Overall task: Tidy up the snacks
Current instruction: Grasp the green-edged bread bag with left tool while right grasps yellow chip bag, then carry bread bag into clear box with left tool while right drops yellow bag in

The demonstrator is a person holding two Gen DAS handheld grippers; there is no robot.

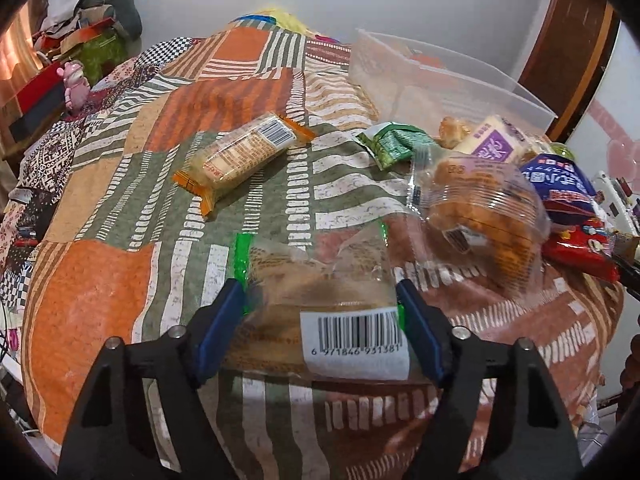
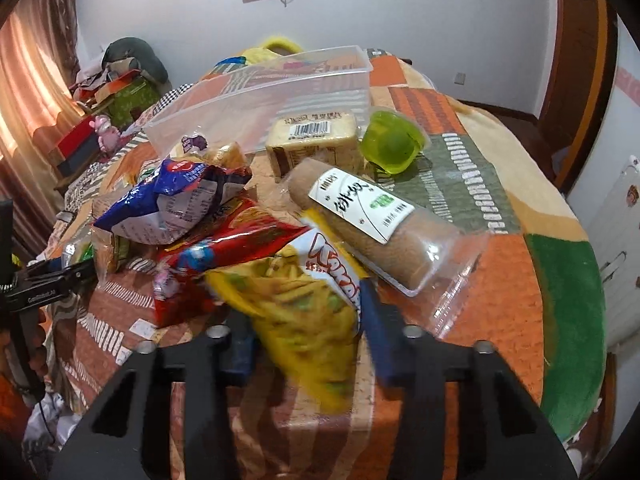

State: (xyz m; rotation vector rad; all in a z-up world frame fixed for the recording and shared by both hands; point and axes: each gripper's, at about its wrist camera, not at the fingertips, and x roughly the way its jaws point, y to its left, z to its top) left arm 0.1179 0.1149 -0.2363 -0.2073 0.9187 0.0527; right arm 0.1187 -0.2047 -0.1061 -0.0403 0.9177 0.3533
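Observation:
In the left wrist view my left gripper is shut on a clear-wrapped pastry packet with green edges and a barcode label, its blue pads against both sides. In the right wrist view my right gripper is shut on a yellow snack bag, lifted at the near end. Behind it lie a red bag, a blue bag, a long brown roll cake, a green jelly cup and a square cake packet. The clear plastic bin stands beyond them.
An orange-ended cracker packet, a small green packet and a bagged bun lie on the patchwork cloth. The round table edge curves at the right. A pink toy and cluttered boxes sit far left.

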